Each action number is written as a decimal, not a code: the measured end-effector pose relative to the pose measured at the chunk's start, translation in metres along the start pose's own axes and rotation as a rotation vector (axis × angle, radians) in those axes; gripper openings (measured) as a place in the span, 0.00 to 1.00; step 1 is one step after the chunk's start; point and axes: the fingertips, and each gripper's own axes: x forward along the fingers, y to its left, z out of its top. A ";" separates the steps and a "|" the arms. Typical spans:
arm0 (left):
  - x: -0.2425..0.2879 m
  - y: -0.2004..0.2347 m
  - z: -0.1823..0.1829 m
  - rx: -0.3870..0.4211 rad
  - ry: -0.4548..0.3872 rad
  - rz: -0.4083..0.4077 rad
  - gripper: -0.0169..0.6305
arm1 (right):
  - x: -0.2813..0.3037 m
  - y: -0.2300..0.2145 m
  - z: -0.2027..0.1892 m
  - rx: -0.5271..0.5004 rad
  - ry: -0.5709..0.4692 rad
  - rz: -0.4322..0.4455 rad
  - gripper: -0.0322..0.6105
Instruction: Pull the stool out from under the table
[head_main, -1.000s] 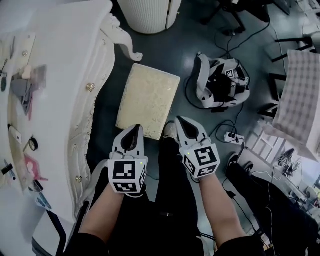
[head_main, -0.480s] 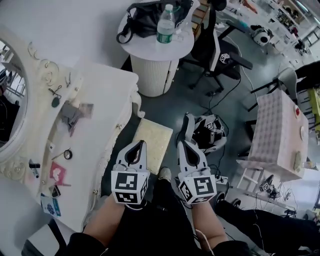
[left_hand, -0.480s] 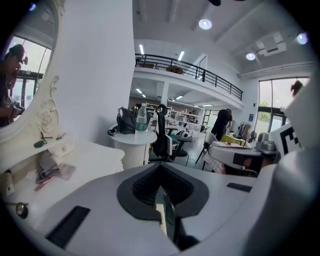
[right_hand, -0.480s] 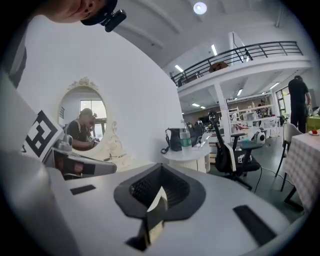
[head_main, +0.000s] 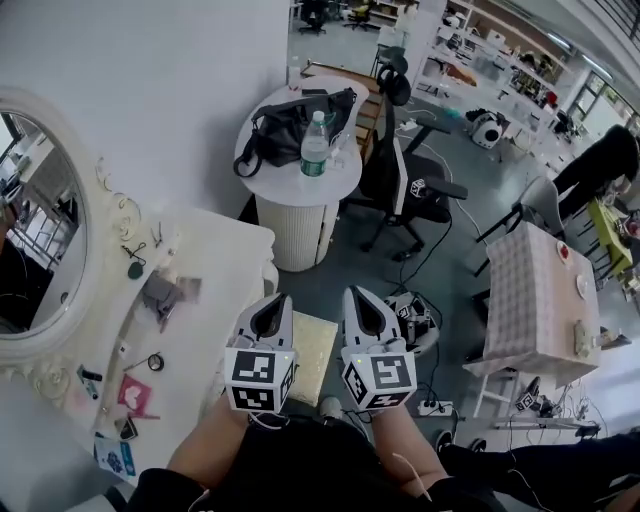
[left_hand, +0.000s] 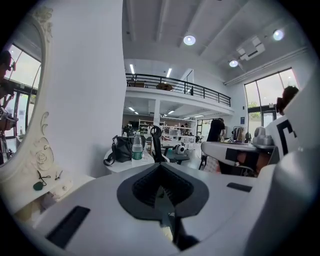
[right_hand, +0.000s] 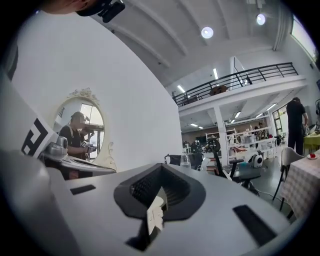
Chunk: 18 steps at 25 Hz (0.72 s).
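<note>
When seen from above: stool (head_main: 315, 355) out on floor (head_main: 352, 268) beside table (head_main: 215, 250) edge, seemingly pulled clear.
Left gripper (head_main: 272, 302) and right gripper (head_main: 358, 297) pressed together, empty, held above it; nothing obviously left to do.

We note bright, even light from ceiling spots (left_hand: 189, 40); windows (left_hand: 264, 102) glare; gripper views fisheye-warped, corners black.

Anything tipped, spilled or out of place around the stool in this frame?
Nothing stands out. The stool sits level on the floor beside the table; the left claw and right claw are shut, holding nothing.
</note>
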 end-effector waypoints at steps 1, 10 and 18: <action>0.001 0.002 0.004 0.003 -0.006 -0.001 0.04 | 0.002 0.002 0.005 -0.007 -0.008 0.002 0.06; 0.004 0.010 0.012 -0.005 -0.026 -0.003 0.04 | 0.006 0.008 0.015 0.005 -0.041 0.019 0.06; 0.003 0.006 0.008 -0.014 -0.023 -0.015 0.03 | 0.002 0.012 0.007 0.032 -0.026 0.033 0.06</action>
